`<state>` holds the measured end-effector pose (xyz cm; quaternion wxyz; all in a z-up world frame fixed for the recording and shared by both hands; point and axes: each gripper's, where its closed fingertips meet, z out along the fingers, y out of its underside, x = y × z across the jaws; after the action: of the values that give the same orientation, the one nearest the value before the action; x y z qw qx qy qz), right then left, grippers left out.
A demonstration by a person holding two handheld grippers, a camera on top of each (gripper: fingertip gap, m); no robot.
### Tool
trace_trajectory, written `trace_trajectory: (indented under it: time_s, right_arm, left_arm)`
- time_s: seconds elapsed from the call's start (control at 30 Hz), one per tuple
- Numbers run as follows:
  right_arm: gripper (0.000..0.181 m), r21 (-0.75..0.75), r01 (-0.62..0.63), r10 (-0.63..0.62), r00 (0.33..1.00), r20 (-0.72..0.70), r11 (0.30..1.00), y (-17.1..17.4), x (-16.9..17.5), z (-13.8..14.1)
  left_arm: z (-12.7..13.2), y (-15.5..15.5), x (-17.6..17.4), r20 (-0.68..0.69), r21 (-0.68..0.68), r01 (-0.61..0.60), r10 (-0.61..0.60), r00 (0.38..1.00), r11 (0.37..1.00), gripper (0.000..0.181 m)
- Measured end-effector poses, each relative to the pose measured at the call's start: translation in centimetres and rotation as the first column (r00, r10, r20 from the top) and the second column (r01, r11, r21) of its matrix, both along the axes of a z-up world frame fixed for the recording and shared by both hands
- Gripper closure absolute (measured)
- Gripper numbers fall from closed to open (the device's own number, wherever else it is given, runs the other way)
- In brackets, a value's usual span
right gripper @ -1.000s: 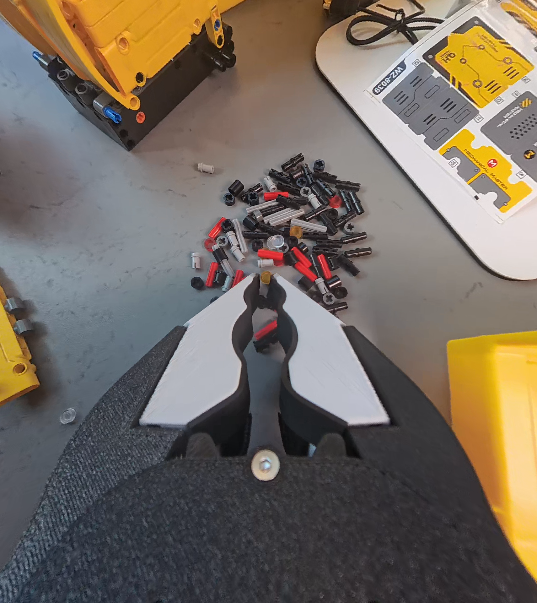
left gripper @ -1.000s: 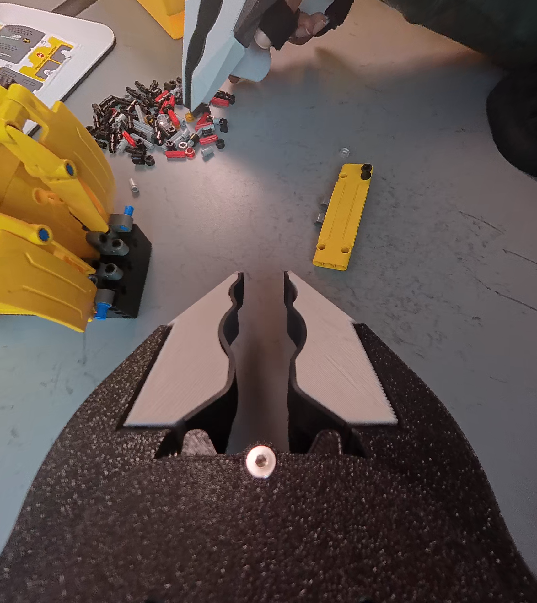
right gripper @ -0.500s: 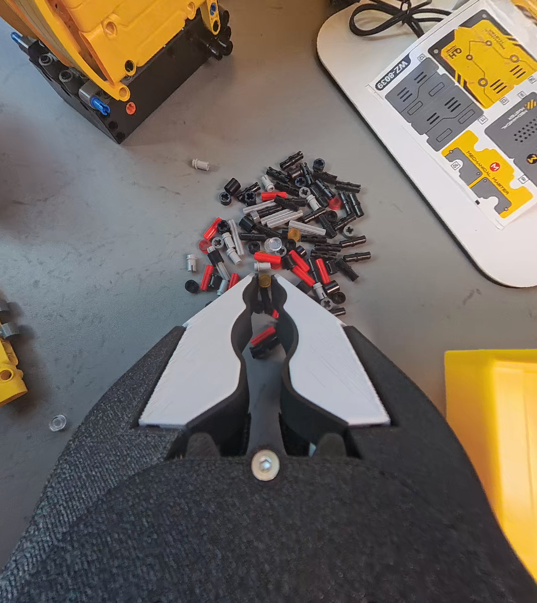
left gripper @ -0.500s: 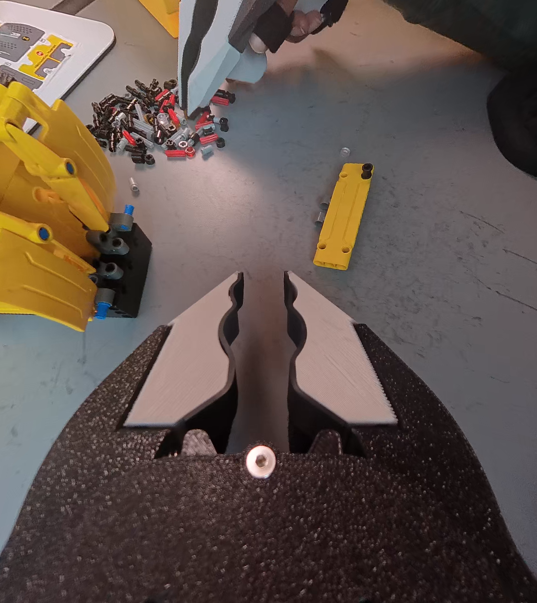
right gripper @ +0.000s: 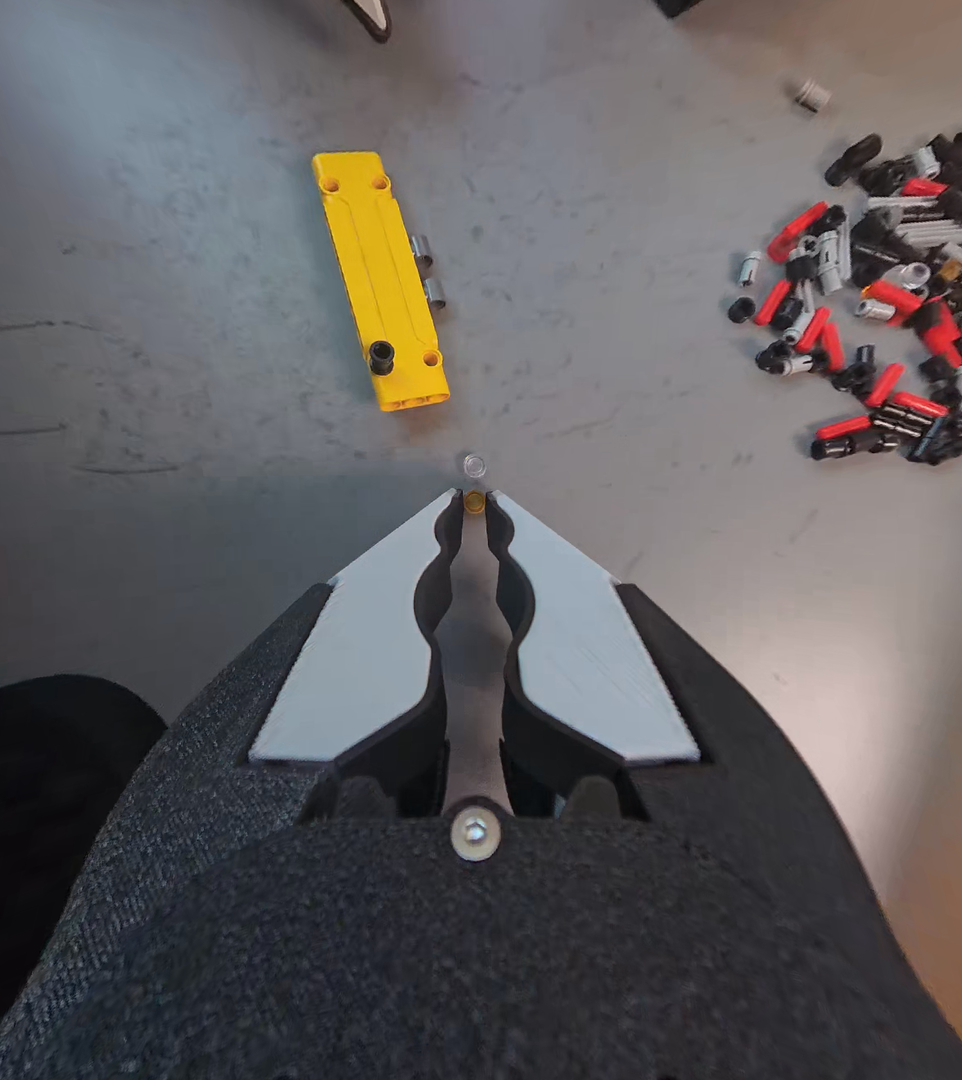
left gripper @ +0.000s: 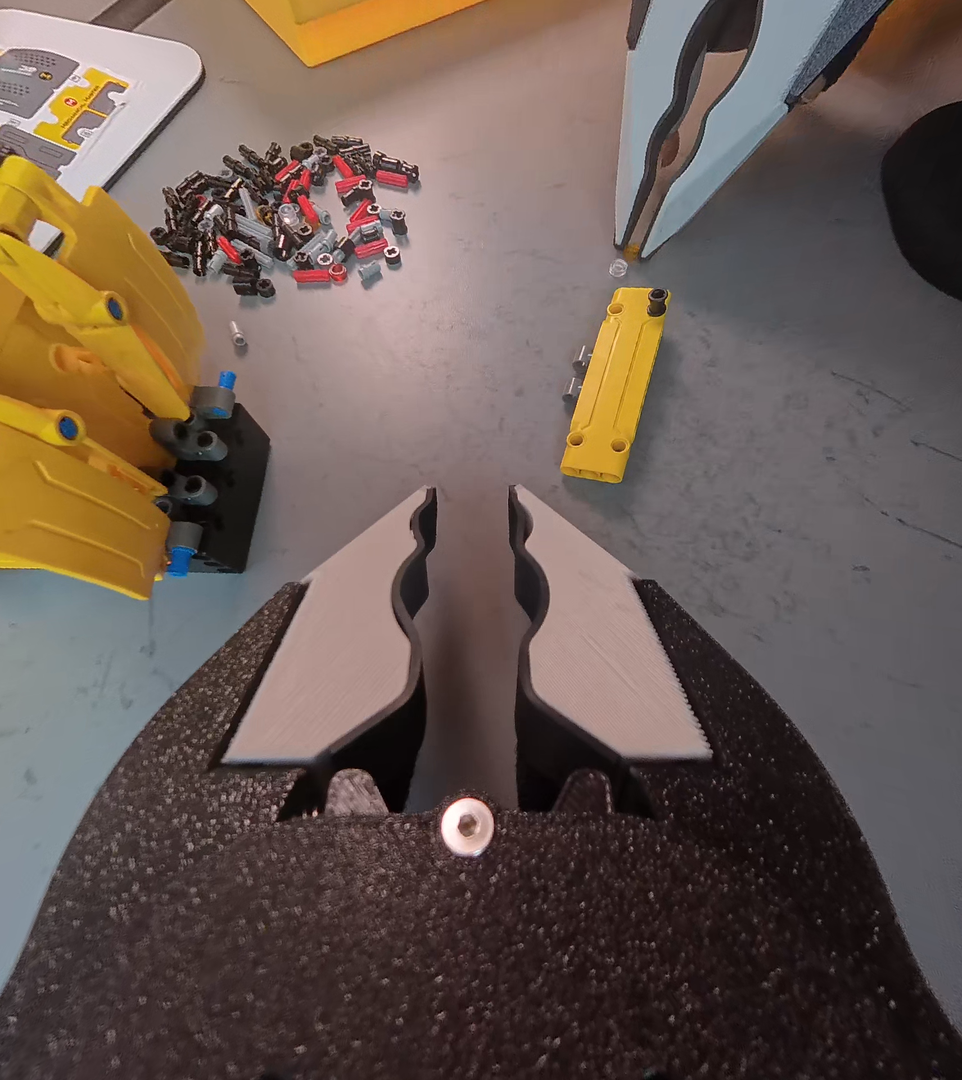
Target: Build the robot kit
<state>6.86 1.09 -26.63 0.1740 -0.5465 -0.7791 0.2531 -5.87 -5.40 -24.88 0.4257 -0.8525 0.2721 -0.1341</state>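
The right gripper [right gripper: 474, 497] has its pale grey fingers nearly together, pinching a tiny round translucent orange stud [right gripper: 474, 501] between the tips, close above the scuffed grey tabletop [right gripper: 613, 175]. Just past the tips, at 12 o'clock in the right wrist view, a small clear round stud [right gripper: 474, 466] lies on the table, near the orange one though I cannot tell whether they touch. At about 11 o'clock rests a long flat yellow plastic panel [right gripper: 382, 274] with a black pin [right gripper: 380, 356] standing in one corner hole and two short grey pins [right gripper: 429, 272] at its right edge. Out at 2 o'clock is a loose heap of small black, red and grey connector pins [right gripper: 899, 304] (somewhat blurred). The left gripper [left gripper: 472, 497] hangs over bare table with its fingers parted by a moderate gap and nothing between them. In its view the yellow panel sits at 1 o'clock, the pin heap at 11 o'clock, and a large yellow and black brick-built model [left gripper: 58, 409] at 9 o'clock, with a white sheet of yellow and grey stickers [left gripper: 46, 99] beyond it and one stray grey pin [left gripper: 239, 336] between model and heap.
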Motion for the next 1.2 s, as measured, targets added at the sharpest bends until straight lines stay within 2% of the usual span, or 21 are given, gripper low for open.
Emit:
trace_trajectory:
  time_s: [0.2, 0.3, 0.37, 0.43, 0.5, 0.63, 0.8, 1.03, 1.2]
  right_arm:
    - [0.173, 0.005, -0.009, 0.009, 1.000, -0.007, 1.000, 0.0, -0.1, 0.0]
    - [0.165, 0.010, -0.009, 0.009, 0.999, -0.032, 1.000, 0.2, -0.4, 0.5]
    - [0.165, -0.017, 0.056, -0.058, 0.986, -0.158, 0.998, 1.2, -2.4, 2.7]
    - [0.165, -0.042, 0.191, -0.196, 0.941, -0.277, 0.981, 4.1, -4.8, 5.1]
    - [0.165, -0.067, 0.315, -0.319, 0.890, -0.325, 0.947, 7.4, -6.9, 6.1]
    - [0.166, 0.012, 0.442, -0.423, 0.866, -0.266, 0.897, 12.8, -10.0, 3.7]
    - [0.171, 0.024, 0.482, -0.463, 0.853, -0.239, 0.876, 15.7, -12.9, 2.2]
    - [0.176, 0.047, 0.437, -0.421, 0.888, -0.186, 0.898, 16.1, -14.6, 1.3]
    - [0.180, 0.065, 0.464, -0.451, 0.880, -0.146, 0.883, 16.6, -13.9, 1.0]
  left_arm:
    - [0.0, 0.1, 0.0, -0.011, 0.009, -0.006, 0.006, 1.000, 1.000, 0.157]
    - [0.4, 0.1, 0.0, -0.001, 0.027, -0.003, 0.003, 1.000, 1.000, 0.157]
    - [0.8, 0.2, 0.1, 0.011, 0.047, -0.002, 0.001, 1.000, 0.999, 0.157]
    - [1.3, 0.4, 0.1, 0.020, 0.075, -0.009, 0.008, 1.000, 0.997, 0.156]
    - [1.9, 0.6, -0.1, 0.033, 0.099, -0.027, 0.024, 0.999, 0.995, 0.155]
    - [3.3, 1.3, -1.4, 0.062, 0.164, -0.103, 0.095, 0.994, 0.981, 0.154]
    - [5.6, 2.0, -3.4, 0.150, 0.256, -0.217, 0.183, 0.972, 0.942, 0.151]
    - [6.0, 2.3, -4.3, 0.180, 0.272, -0.252, 0.208, 0.961, 0.929, 0.152]
    - [5.8, 2.2, -4.2, 0.157, 0.275, -0.243, 0.206, 0.966, 0.930, 0.152]
